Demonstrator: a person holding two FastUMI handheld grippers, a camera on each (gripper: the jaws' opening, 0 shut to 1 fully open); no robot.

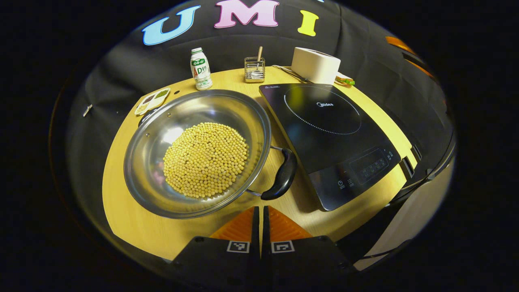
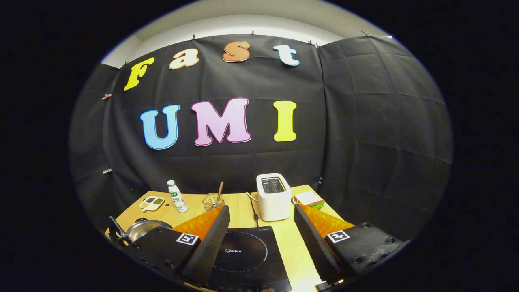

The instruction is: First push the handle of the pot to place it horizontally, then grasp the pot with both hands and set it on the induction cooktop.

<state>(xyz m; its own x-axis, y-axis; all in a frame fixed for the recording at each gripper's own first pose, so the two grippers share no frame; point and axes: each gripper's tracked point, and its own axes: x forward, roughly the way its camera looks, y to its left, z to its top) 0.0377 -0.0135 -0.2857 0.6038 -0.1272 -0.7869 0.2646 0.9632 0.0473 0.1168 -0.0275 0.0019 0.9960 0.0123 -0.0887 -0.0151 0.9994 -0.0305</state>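
A steel pot full of yellow beans sits on the wooden table, left of the black induction cooktop. Its near black handle points toward me at the lower right; the far handle peeks out at the upper left. My left gripper hovers shut just in front of the near handle, not touching it. In the right gripper view my right gripper stands open above the cooktop, with the pot's rim at the far left.
At the table's back stand a small white bottle, a glass holder with a stick, a white toaster and a divided snack dish. A sandwich lies right of the toaster.
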